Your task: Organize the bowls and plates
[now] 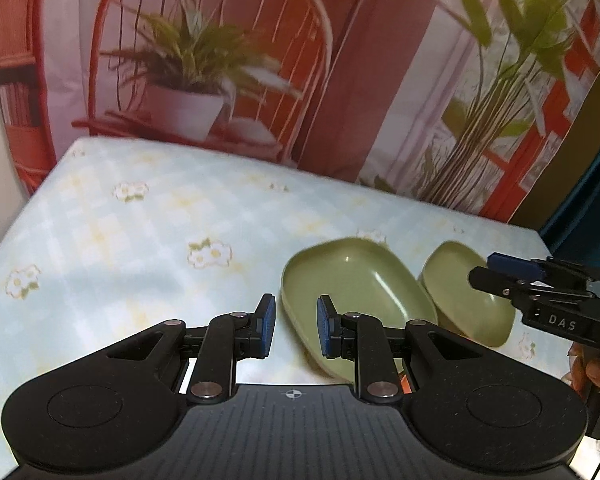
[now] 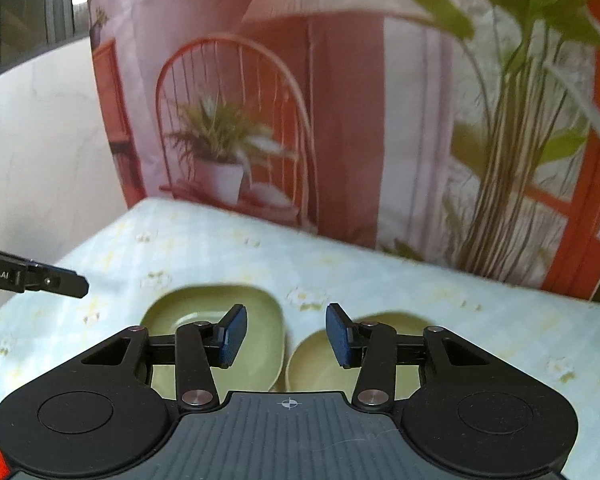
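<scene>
On floral tablecloth [image 1: 140,240], two glossy olive-green dishes [image 1: 356,292], fingers of both grippers apart, empty.

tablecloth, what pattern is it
Pale blue check with white flowers on the tablecloth; clearest in the left wrist view.

Counter [image 1: 140,220]: pale blue-and-white check cloth with faint yellow squares and white daisies, green-leaved.
Larger dish [image 1: 352,276]: plain olive green, glossy.
Smaller dish [image 1: 456,292], at 3 o'clock of it: same olive green.
Left claw [image 1: 296,326]: matte black, blue pads.
Right claw [image 2: 286,336]: black, blue pads.
Backdrop [image 1: 340,80]: printed orange-red chair, pink curtains, green plants.
</scene>
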Motion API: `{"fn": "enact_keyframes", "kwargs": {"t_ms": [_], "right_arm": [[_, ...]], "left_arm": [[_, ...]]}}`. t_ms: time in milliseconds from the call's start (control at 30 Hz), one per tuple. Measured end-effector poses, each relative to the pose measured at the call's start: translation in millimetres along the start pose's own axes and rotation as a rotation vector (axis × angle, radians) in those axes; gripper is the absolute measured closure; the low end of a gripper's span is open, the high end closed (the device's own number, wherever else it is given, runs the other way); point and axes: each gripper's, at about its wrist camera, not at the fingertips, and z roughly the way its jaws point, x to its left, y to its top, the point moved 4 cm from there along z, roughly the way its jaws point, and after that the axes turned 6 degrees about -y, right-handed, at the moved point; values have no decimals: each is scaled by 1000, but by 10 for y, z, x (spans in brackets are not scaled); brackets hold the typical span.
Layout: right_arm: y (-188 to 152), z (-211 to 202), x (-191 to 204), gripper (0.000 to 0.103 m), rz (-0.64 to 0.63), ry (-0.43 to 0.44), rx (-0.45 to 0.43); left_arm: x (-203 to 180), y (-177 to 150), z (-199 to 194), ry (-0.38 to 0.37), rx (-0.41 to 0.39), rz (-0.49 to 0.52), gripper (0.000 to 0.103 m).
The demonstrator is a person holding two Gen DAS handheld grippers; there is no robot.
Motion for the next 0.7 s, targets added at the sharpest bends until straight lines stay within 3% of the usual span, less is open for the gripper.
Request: {"fn": "enact_keyframes", "kwargs": {"t_ms": [367,700], "right_arm": [[-329,314,286,71,10,45,131],[-387,504,130,75,100,44,193]], "left_arm": [[-92,-150,408,-63,92,-16,79],[-25,-189,660,-57,121,-36,80]]}}
